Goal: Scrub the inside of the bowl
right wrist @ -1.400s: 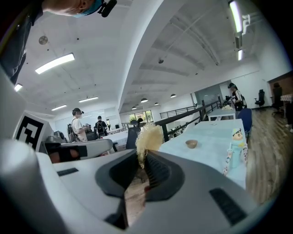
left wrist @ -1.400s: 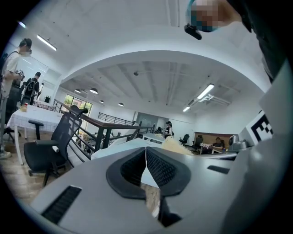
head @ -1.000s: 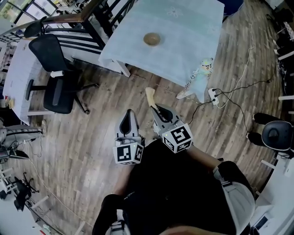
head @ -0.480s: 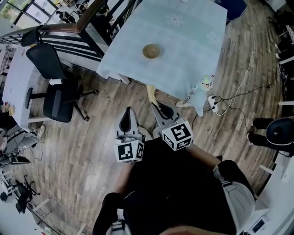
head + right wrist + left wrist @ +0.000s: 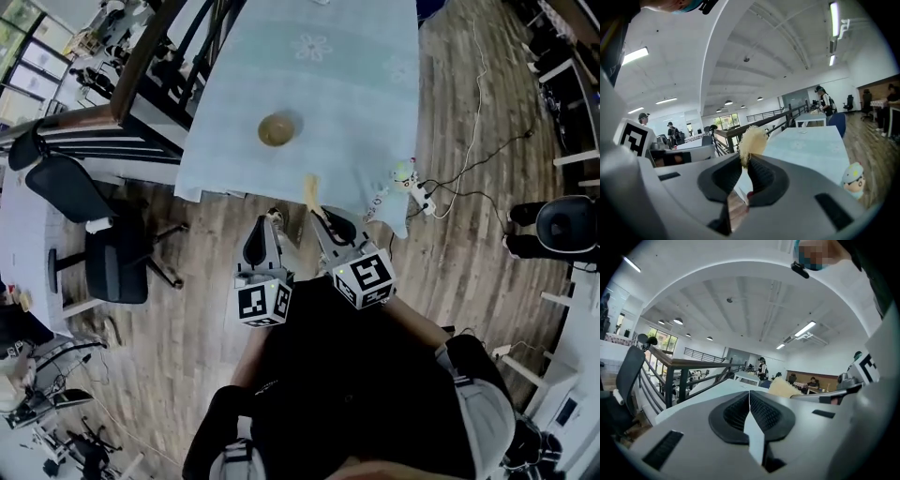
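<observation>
A brown bowl (image 5: 277, 129) stands on a table with a pale blue cloth (image 5: 347, 84), ahead of both grippers and apart from them. My right gripper (image 5: 317, 214) is shut on a pale yellow fibrous scrubber (image 5: 310, 192), which sticks out past its jaws toward the table's near edge. In the right gripper view the scrubber (image 5: 751, 143) rises from between the closed pads of the right gripper (image 5: 744, 164). My left gripper (image 5: 265, 220) is beside it, shut with nothing in it; the left gripper (image 5: 749, 399) shows its pads pressed together.
A small toy figure (image 5: 405, 174) hangs at the table's near right corner, with a power strip and cables (image 5: 427, 197) on the wooden floor beyond. A black office chair (image 5: 94, 253) stands at the left, a dark railing (image 5: 141, 56) behind it.
Both grippers have moved forward toward the table; the table edge and bowl now lie closer to them. The scrubber stays in the right jaws and the left stays shut.
</observation>
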Motion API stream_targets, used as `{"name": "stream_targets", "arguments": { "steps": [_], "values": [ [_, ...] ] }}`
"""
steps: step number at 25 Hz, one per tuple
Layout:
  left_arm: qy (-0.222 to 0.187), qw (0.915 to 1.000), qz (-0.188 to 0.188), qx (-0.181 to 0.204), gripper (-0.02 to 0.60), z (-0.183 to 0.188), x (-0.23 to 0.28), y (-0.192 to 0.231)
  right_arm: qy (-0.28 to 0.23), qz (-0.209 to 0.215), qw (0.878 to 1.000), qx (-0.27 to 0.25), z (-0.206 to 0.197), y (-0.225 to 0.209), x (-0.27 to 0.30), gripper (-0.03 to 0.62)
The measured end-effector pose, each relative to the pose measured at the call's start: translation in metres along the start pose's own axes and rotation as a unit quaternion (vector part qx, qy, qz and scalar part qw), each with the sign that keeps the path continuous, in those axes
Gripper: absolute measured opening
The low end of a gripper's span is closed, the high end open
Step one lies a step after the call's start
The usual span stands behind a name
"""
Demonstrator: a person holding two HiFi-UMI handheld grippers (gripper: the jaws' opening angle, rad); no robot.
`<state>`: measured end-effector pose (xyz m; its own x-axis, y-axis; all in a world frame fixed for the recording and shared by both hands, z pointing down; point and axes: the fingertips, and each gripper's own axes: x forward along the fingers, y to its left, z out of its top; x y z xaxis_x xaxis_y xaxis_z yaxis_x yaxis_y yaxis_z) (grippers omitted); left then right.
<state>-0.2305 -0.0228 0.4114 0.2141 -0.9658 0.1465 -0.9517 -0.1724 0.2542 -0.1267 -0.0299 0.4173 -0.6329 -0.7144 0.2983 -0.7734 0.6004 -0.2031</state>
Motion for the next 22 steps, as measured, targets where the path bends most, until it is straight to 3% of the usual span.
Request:
{"name": "stream_targets", "arguments": {
  "steps": [6, 11, 15, 18, 22],
  "values": [
    [0.016, 0.9959, -0.088, -0.009, 0.015, 0.021, 0.086, 0.031, 0.001, -0.081, 0.996, 0.024, 0.021, -0.034, 0.046, 0.043],
    [0.032, 0.9934, -0.11, 0.009, 0.014, 0.031, 0.154, 0.071, 0.013, -0.097, 0.994, 0.041, 0.035, -0.043, 0.104, 0.042],
    [0.082, 0.9878, -0.132, 0.001, 0.014, 0.015, 0.192, 0.096, 0.026, -0.13, 0.99, 0.044, 0.044, -0.045, 0.125, 0.041],
    [0.126, 0.9794, -0.157, 0.012, 0.014, -0.006, 0.223, 0.115, 0.036, -0.148, 0.987, 0.045, 0.045, -0.052, 0.143, 0.041],
    [0.198, 0.9613, -0.188, 0.038, 0.015, -0.049, 0.268, 0.134, 0.039, -0.167, 0.984, 0.043, 0.05, -0.063, 0.164, 0.041]
  ]
}}
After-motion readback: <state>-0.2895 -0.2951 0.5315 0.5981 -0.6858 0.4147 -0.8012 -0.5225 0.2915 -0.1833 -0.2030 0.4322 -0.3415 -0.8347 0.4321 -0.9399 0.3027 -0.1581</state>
